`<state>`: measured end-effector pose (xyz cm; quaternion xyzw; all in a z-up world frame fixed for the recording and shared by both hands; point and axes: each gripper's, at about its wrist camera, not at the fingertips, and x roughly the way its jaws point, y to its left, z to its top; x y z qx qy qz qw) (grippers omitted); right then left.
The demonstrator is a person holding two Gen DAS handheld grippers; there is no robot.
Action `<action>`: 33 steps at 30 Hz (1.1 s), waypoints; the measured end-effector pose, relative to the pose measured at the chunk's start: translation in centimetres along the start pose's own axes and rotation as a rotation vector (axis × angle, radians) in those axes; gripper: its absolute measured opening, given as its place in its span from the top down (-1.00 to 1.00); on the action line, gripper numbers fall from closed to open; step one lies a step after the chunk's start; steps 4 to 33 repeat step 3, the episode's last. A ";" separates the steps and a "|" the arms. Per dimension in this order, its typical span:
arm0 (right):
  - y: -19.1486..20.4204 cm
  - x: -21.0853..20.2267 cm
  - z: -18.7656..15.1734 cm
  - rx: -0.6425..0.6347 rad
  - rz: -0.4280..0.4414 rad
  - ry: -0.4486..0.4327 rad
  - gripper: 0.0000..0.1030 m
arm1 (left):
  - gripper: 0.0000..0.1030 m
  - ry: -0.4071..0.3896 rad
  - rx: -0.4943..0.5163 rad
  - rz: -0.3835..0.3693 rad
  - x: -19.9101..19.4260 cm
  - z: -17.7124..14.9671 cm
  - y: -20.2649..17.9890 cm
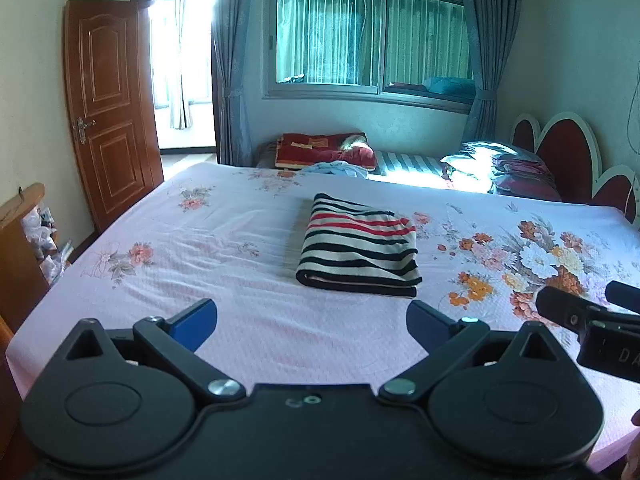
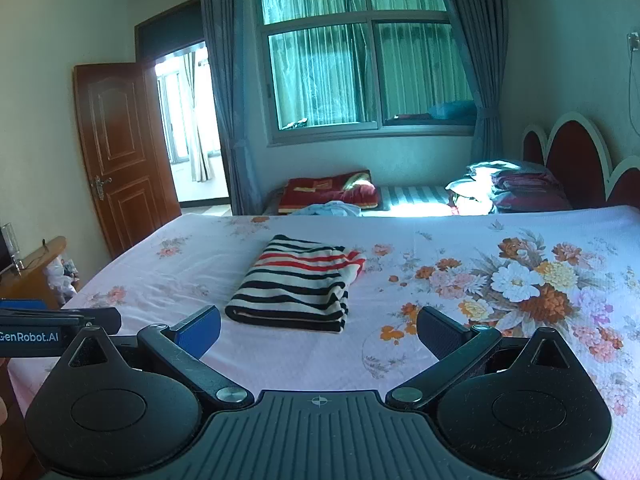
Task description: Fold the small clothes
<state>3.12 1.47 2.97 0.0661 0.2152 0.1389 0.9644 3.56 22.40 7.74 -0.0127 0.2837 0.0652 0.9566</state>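
Note:
A small striped garment (image 1: 360,246) in black, white and red lies folded into a neat rectangle on the pink floral bedsheet (image 1: 200,248). My left gripper (image 1: 312,322) hovers just short of its near edge, fingers spread wide and empty. In the right wrist view the same folded garment (image 2: 298,284) sits ahead and slightly left of my right gripper (image 2: 320,330), which is also open with nothing between its blue-padded fingers. Each gripper shows at the edge of the other's view: the right one (image 1: 592,320) and the left one (image 2: 52,326).
Beyond the bed a red blanket (image 1: 324,150), a light blue cloth (image 1: 332,169) and stacked pillows (image 1: 504,168) lie on a second bed by the window. An open wooden door (image 1: 108,112) stands on the left. A wooden shelf (image 1: 20,240) flanks the bed's left edge.

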 end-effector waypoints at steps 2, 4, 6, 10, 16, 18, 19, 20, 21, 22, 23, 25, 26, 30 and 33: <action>-0.2 0.4 -0.1 -0.001 -0.007 0.008 -1.00 | -0.98 -0.006 0.014 0.011 0.5 0.2 -0.2; -0.3 0.5 -0.3 0.000 -0.012 0.012 -1.00 | -0.99 -0.003 0.019 0.010 1.1 0.4 -0.2; -0.3 0.5 -0.3 0.000 -0.012 0.012 -1.00 | -0.99 -0.003 0.019 0.010 1.1 0.4 -0.2; -0.3 0.5 -0.3 0.000 -0.012 0.012 -1.00 | -0.99 -0.003 0.019 0.010 1.1 0.4 -0.2; -0.3 0.5 -0.3 0.000 -0.012 0.012 -1.00 | -0.99 -0.003 0.019 0.010 1.1 0.4 -0.2; -0.3 0.5 -0.3 0.000 -0.012 0.012 -1.00 | -0.99 -0.003 0.019 0.010 1.1 0.4 -0.2; -0.3 0.5 -0.3 0.000 -0.012 0.012 -1.00 | -0.99 -0.003 0.019 0.010 1.1 0.4 -0.2; -0.3 0.5 -0.3 0.000 -0.012 0.012 -1.00 | -0.99 -0.003 0.019 0.010 1.1 0.4 -0.2; -0.3 0.5 -0.3 0.000 -0.012 0.012 -1.00 | -0.99 -0.003 0.019 0.010 1.1 0.4 -0.2; -0.3 0.5 -0.3 0.000 -0.012 0.012 -1.00 | -0.99 -0.003 0.019 0.010 1.1 0.4 -0.2; -0.3 0.5 -0.3 0.000 -0.012 0.012 -1.00 | -0.99 -0.003 0.019 0.010 1.1 0.4 -0.2; -0.3 0.5 -0.3 0.000 -0.012 0.012 -1.00 | -0.99 -0.003 0.019 0.010 1.1 0.4 -0.2; -0.3 0.5 -0.3 0.000 -0.012 0.012 -1.00 | -0.99 -0.003 0.019 0.010 1.1 0.4 -0.2; -0.3 0.5 -0.3 0.000 -0.012 0.012 -1.00 | -0.99 -0.003 0.019 0.010 1.1 0.4 -0.2; -0.3 0.5 -0.3 0.000 -0.012 0.012 -1.00 | -0.99 -0.003 0.019 0.010 1.1 0.4 -0.2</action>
